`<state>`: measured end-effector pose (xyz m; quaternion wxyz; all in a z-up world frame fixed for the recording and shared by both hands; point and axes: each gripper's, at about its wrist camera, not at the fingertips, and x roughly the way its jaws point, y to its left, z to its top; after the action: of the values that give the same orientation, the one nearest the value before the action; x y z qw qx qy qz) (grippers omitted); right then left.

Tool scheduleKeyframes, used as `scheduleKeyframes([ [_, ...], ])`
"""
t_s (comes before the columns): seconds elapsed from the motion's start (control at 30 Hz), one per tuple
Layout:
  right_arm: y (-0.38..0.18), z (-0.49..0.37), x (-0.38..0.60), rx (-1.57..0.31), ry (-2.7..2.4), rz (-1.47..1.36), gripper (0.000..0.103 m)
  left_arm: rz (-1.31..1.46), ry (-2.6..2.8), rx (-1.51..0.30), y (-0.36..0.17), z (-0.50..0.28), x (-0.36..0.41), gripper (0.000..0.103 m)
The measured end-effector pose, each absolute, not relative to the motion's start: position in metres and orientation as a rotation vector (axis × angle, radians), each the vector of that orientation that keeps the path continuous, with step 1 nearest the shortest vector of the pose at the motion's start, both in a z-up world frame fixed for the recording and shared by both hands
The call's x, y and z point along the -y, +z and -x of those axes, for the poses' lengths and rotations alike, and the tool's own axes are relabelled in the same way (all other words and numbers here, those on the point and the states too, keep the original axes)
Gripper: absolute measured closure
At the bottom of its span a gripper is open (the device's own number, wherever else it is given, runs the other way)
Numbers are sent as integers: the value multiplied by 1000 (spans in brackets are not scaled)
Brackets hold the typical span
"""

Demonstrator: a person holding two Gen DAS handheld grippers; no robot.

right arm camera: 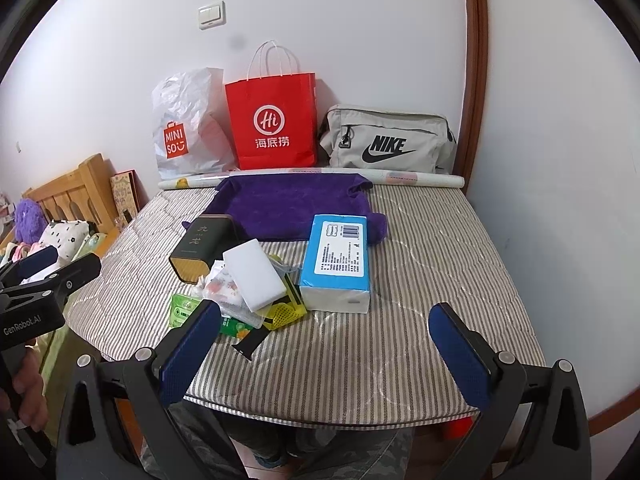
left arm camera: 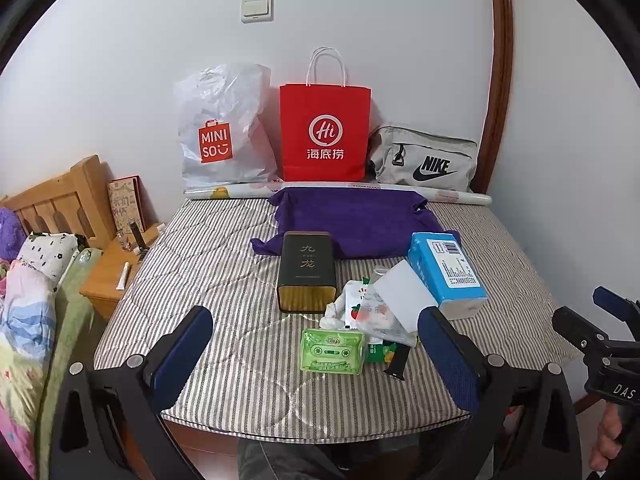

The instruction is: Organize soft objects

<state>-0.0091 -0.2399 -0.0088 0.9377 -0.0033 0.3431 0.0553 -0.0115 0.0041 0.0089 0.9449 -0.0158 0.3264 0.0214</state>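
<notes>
Two grippers: our left gripper point(left arm camera: 316, 354) and right gripper point(right arm camera: 324, 350) both hover at the near edge with jaws spread wide, holding nothing.
Striped mattress pad point(right arm camera: 420, 264): we see it covering the whole work surface, everything else resting on it.
Purple towel point(left arm camera: 356, 220): we find this soft thing spread flat at the far side, its near edge tucked under the dark tin point(left arm camera: 306, 276) and the blue tissue pack point(left arm camera: 448, 272).
Bags at the wall: the Miniso plastic bag point(left arm camera: 220, 128), red paper bag point(left arm camera: 324, 132) and grey Nike pouch point(left arm camera: 424, 160) stand side by side; we cannot tell what any of them holds.
Blue tissue pack: we see it lying label-up, just right of the pile, soft and easily squeezed.
White sponge block point(right arm camera: 254, 274): we see it propped tilted on top of the clutter.
Small pile: crumpled printed wrappers point(left arm camera: 376, 312), a green cassette-print packet point(left arm camera: 332, 352) and a yellow mesh pouch point(right arm camera: 284, 310) overlap one another; its contents are unclear to us.
Risk, we judge: pulling the towel could topple the tin or drag the tissue pack.
Risk, we judge: reaching into the pile could knock the sponge off or pinch several wrappers at once.
</notes>
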Motion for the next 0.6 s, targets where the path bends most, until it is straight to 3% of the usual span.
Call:
scheduleKeyframes([
  [0.6, -8, 13, 242, -694, 110, 1, 1, 34, 36, -663, 9, 15, -4, 0],
])
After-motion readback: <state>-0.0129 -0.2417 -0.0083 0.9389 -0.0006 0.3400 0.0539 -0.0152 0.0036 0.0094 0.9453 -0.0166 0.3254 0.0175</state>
